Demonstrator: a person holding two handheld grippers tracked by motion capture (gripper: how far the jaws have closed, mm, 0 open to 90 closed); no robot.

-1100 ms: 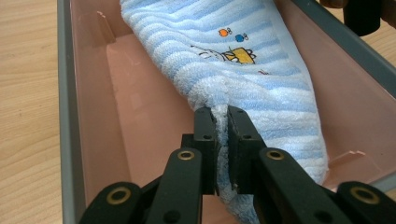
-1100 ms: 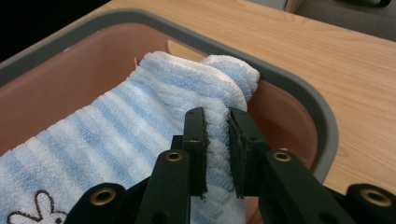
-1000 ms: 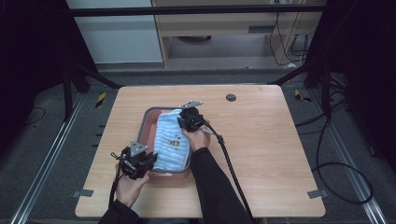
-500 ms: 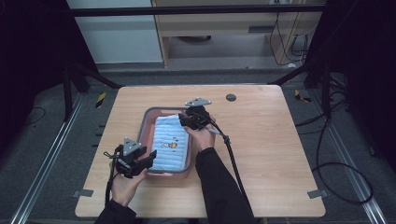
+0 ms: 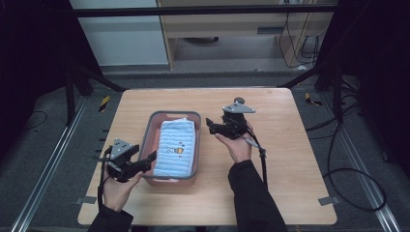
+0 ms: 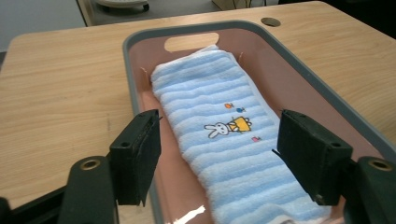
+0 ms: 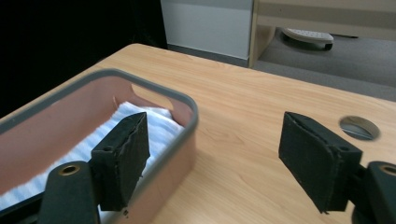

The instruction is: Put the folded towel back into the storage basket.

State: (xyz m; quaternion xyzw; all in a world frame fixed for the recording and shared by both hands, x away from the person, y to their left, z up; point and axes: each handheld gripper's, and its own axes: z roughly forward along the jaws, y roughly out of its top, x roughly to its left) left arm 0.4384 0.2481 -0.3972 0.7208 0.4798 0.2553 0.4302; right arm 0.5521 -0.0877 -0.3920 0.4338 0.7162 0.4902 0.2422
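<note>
A folded light-blue striped towel [image 5: 177,147] [image 6: 229,135] with a small rabbit picture lies flat inside a pink bin with a grey rim [image 5: 153,122] [image 6: 322,88] [image 7: 189,105]. My left gripper [image 5: 151,158] [image 6: 219,158] is open at the bin's near-left corner, its jaws straddling the left rim and the towel's near end, holding nothing. My right gripper [image 5: 210,124] [image 7: 215,158] is open and empty, just right of the bin's far right side, jaws pointing left toward the rim. The towel [image 7: 140,121] shows white-blue inside the bin in the right gripper view.
The bin sits on a wooden table [image 5: 285,159]. A round cable hole [image 7: 358,127] [image 6: 270,21] lies in the tabletop at the far side. Cables trail from both grippers. Cabinets and a dark floor lie beyond the table.
My right gripper has lifted off the towel and moved right, out of the bin. My left gripper has drawn back slightly at the bin's near-left corner. The towel stays in the bin.
</note>
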